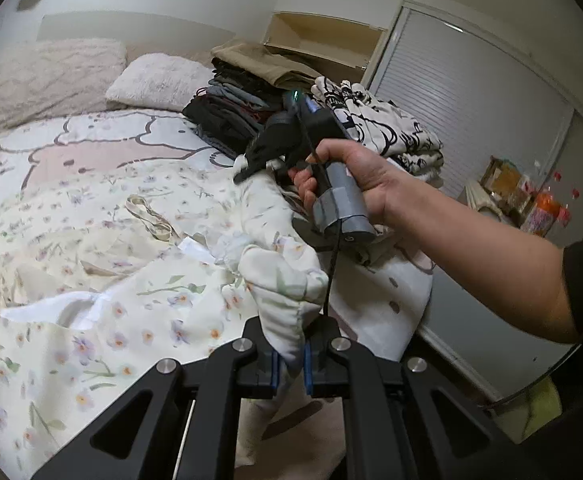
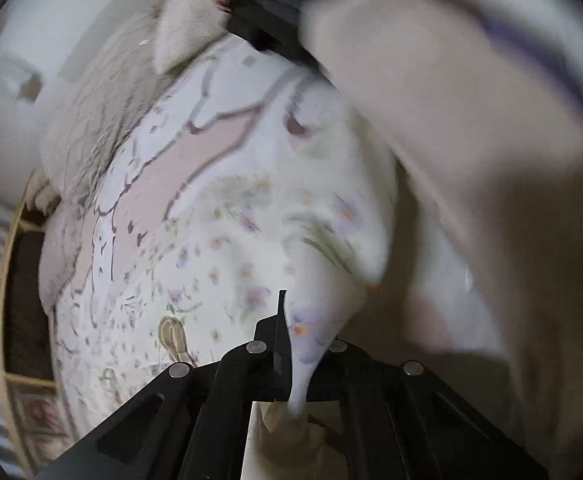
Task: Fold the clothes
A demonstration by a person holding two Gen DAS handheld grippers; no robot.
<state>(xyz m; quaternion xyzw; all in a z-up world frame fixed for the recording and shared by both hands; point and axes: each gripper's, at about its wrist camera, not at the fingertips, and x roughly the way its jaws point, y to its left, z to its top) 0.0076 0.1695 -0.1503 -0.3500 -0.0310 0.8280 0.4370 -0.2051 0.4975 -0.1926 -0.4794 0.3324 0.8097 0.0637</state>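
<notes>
A cream garment with a small flower print lies spread over the bed. My left gripper is shut on a bunched fold of it at the near right edge. My right gripper, held in a hand, shows in the left wrist view farther back, shut on another part of the same garment and lifting it. In the right wrist view, which is blurred, the right gripper pinches a strip of the flower fabric between its jaws.
The bed has a pink and white cartoon blanket and fluffy pillows. A stack of folded dark clothes and a black-and-white printed pile sit at the far right. A slatted closet door is beyond.
</notes>
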